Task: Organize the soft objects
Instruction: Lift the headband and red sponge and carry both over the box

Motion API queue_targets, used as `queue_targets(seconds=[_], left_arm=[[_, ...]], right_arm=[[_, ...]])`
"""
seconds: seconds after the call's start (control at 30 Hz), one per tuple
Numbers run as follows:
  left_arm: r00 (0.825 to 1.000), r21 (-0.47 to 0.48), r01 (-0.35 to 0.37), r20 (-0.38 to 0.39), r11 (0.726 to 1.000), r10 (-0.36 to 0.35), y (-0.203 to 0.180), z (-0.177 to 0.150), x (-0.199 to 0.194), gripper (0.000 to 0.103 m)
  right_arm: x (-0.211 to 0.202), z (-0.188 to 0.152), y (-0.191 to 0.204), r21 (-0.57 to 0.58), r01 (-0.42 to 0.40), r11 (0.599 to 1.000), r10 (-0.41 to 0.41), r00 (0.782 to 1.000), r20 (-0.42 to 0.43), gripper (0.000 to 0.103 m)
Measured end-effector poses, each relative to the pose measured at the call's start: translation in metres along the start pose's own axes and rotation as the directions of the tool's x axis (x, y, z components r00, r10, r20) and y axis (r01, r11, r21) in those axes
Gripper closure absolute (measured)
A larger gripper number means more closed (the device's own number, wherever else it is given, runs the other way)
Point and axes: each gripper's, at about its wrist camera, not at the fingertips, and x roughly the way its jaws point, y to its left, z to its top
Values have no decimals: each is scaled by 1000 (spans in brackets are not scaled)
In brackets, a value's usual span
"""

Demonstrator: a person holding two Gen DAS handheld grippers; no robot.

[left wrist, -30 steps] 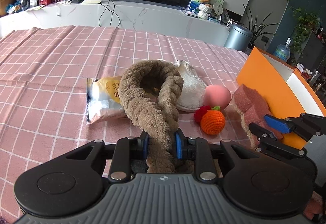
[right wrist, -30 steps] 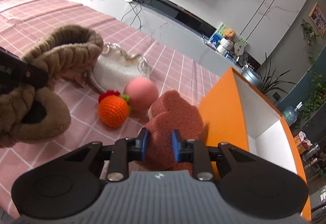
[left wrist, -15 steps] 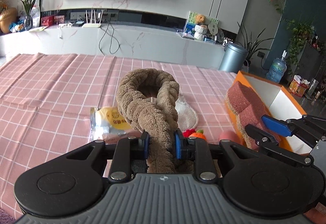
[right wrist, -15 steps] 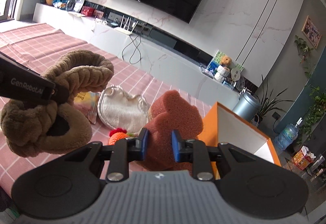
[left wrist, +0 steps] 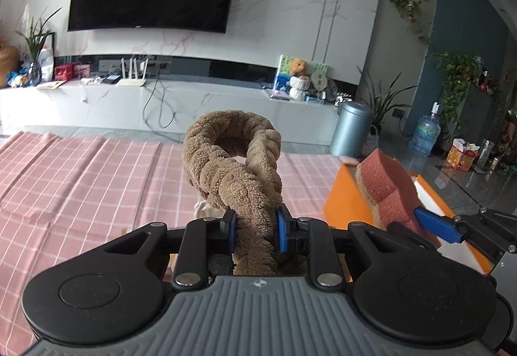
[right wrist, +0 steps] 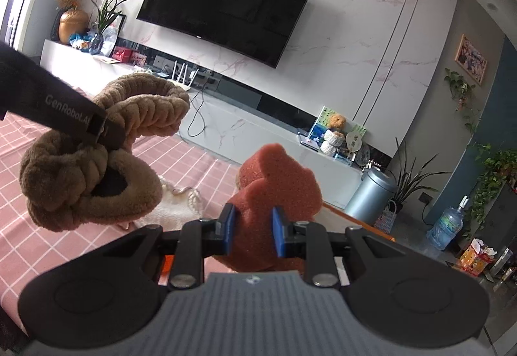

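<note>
Soft objects, two of them, are off the table and in my claws. Nearest, my left claw [left wrist: 255,234] is pinched narrow on the tail of the brown braided plush loop [left wrist: 231,158]; the loop stands up and forward of the pads, held by one strand only. Risk: the pile is slippery and the bulk sits well ahead of the grip, so a quick swing could let it slide out or flop sideways.

My right claw [right wrist: 253,234] is closed partway on the pink sponge [right wrist: 278,175], squeezing its lower part. Sponge is springy; it may stick to a pad on release, or bounce off a wall.

Just beyond, to the right, the orange box [left wrist: 344,204] stands open, white inside. From the left view the sponge hangs about over its near-left corner. Both claws are close together; if I bring both loads in at once, the plush loop could snag the right claw or drape over the box rim and pull itself out.

Farther left, the white knitted piece [right wrist: 176,204] lies on the pink checked tablecloth [left wrist: 80,188]; a dropped item could land on it.
</note>
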Motion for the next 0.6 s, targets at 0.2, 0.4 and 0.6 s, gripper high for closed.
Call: queue_targets(seconds=[0.2,0.4,0.6], left_arm=[[995,41,92,35,995,-94,-40,23,8,77],[975,50,218,39,975,-220,-85,49,30,77],[942,17,335,-24,942,-334,-130,63,72,77]], right_arm=[[-4,3,-39,0,41,999,-41,999,17,80],[-2,6,-85,8,45,999,-45,999,10,80],[12,0,-129,-12,60,998,-60,997,-50,80]])
